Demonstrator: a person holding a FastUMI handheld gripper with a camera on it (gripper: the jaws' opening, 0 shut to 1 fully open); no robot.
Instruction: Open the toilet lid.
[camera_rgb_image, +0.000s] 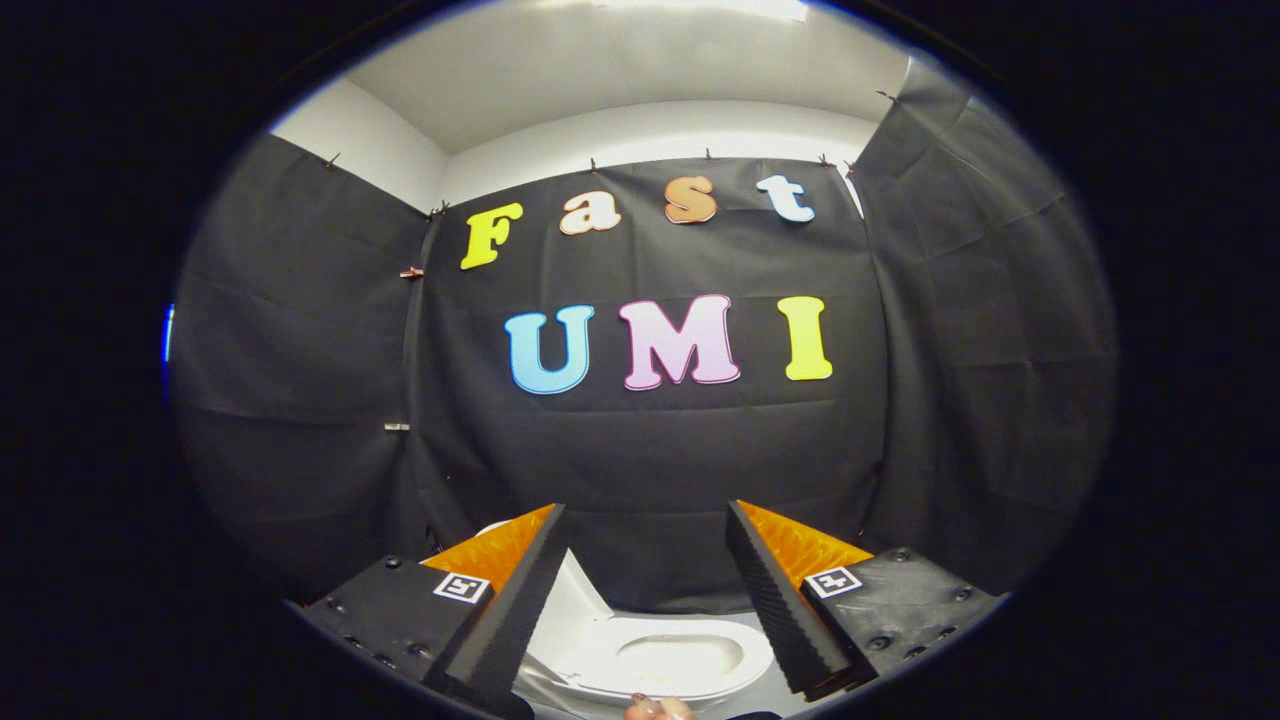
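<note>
A small white toilet (672, 660) sits low between my fingers, its seat ring and bowl facing up. Its white lid (575, 600) stands raised on the left side of the bowl, partly hidden behind my left finger (520, 590). My gripper (645, 510) is open, held above the toilet, with a wide gap and nothing between the fingers. The right finger (775, 590) is clear of the toilet. The fingertips point at the cloth wall beyond.
Black cloth walls (650, 450) close the booth at the back and on both sides, with a white wall and ceiling (640, 90) above. Part of a hand (660, 708) shows just below the toilet's near rim.
</note>
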